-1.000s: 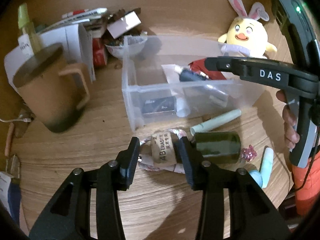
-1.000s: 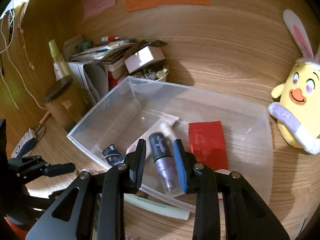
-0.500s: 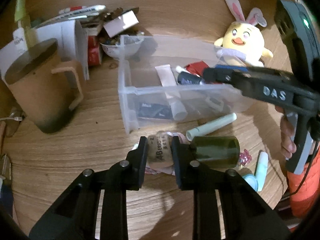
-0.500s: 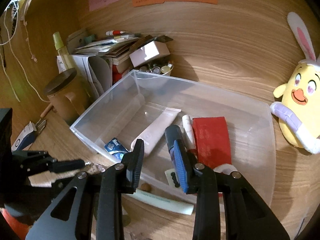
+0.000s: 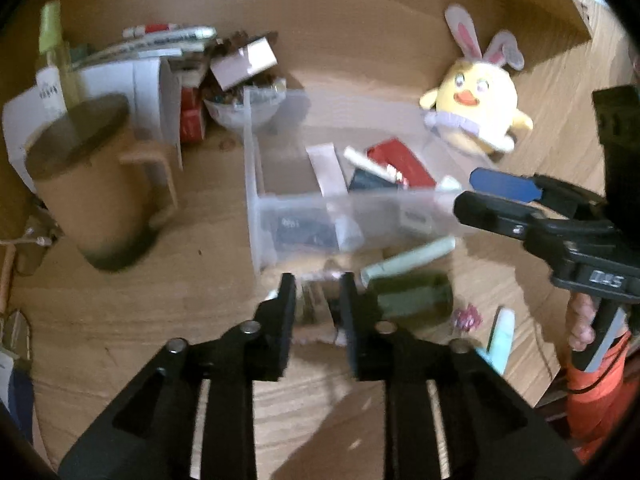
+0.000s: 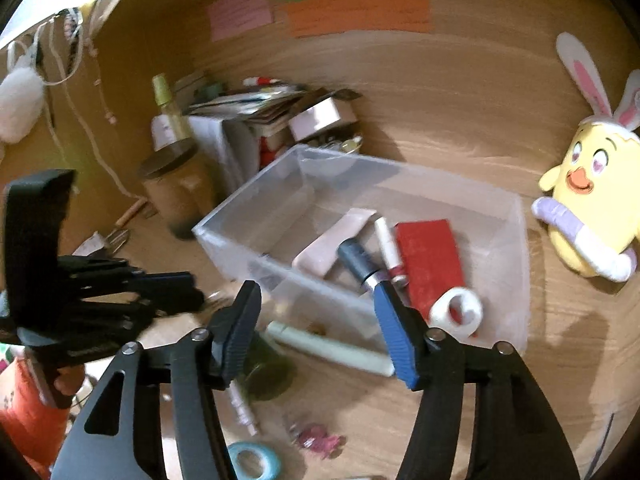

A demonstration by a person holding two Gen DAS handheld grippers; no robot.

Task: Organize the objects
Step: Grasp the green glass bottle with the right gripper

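While the right tool [image 6: 318,322] gapes, the left tool [image 5: 318,306] pinches a blurred, brown-labelled packet [image 5: 314,306].

Motion blur smears the small brown labelled packet [image 5: 316,306] between your left tool's [image 5: 318,300] fingers; its label is unreadable.

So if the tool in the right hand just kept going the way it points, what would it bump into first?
Probably the clear plastic bin: the right tool, open and empty, points at its near wall, over the pale green tube. Depth is hard to judge.
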